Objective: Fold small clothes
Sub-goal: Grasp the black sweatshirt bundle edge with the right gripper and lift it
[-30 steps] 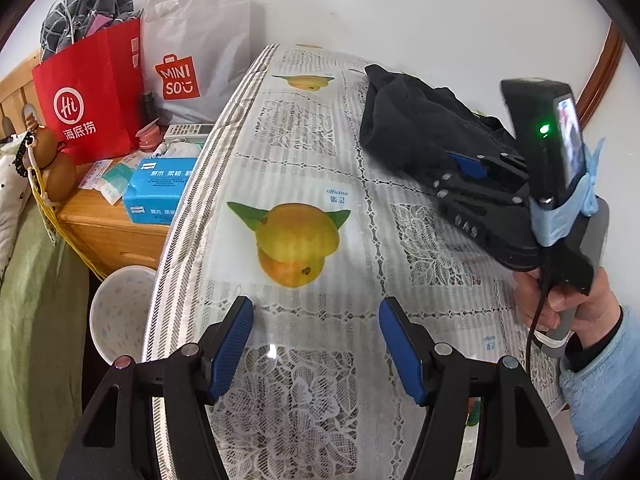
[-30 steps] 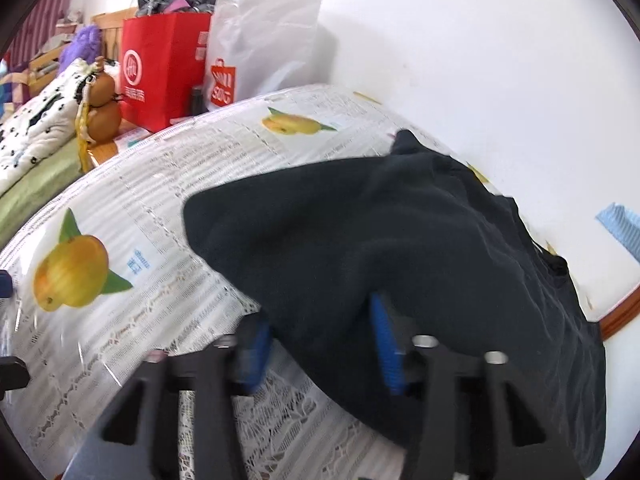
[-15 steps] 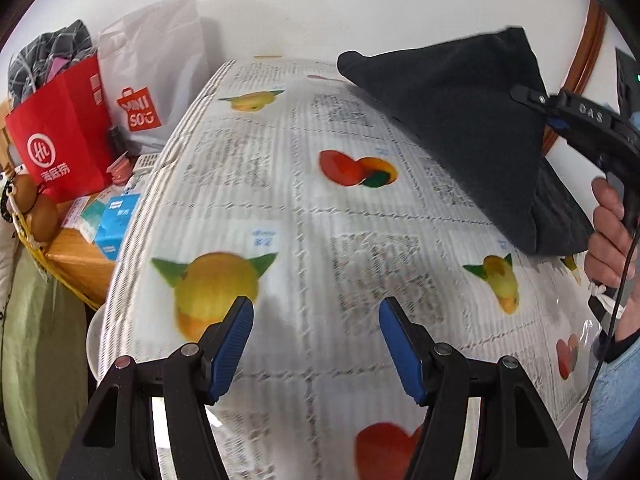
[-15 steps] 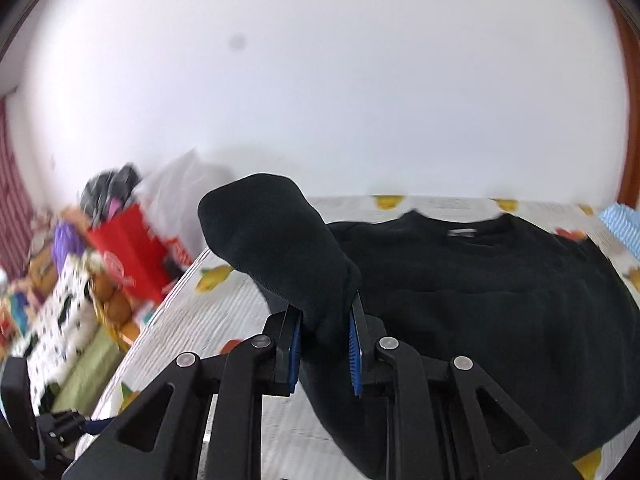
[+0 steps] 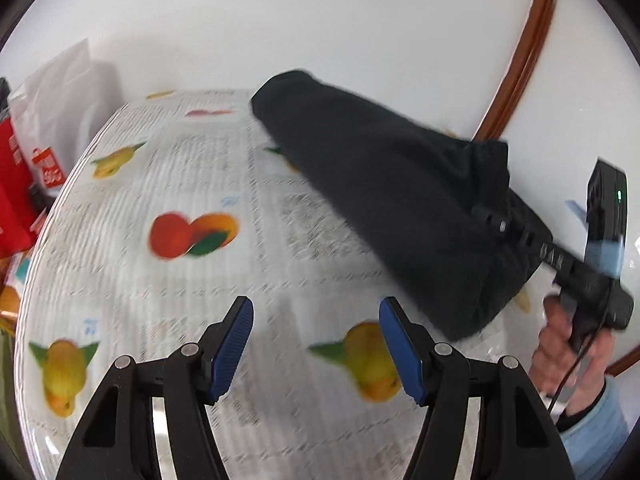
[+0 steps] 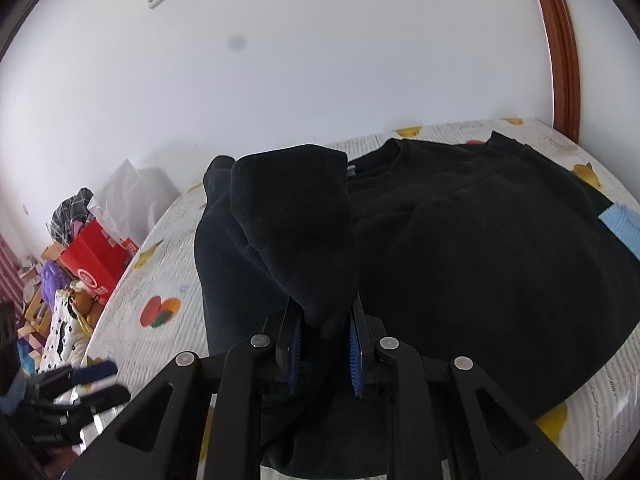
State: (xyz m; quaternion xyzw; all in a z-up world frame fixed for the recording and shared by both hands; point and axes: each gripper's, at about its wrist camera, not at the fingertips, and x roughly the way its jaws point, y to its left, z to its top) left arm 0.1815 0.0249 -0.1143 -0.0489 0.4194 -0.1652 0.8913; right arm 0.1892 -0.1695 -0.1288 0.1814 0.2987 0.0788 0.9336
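Fabric of the black sweater is pinched by the right gripper, probably for folding; the left gripper is held wide, empty, above the tablecloth.

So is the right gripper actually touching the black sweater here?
Touching. The right wrist view shows the right gripper pads pinching a fold of the black sweater.

Bright even daylight, left view motion-blurred, fisheye-warped edges
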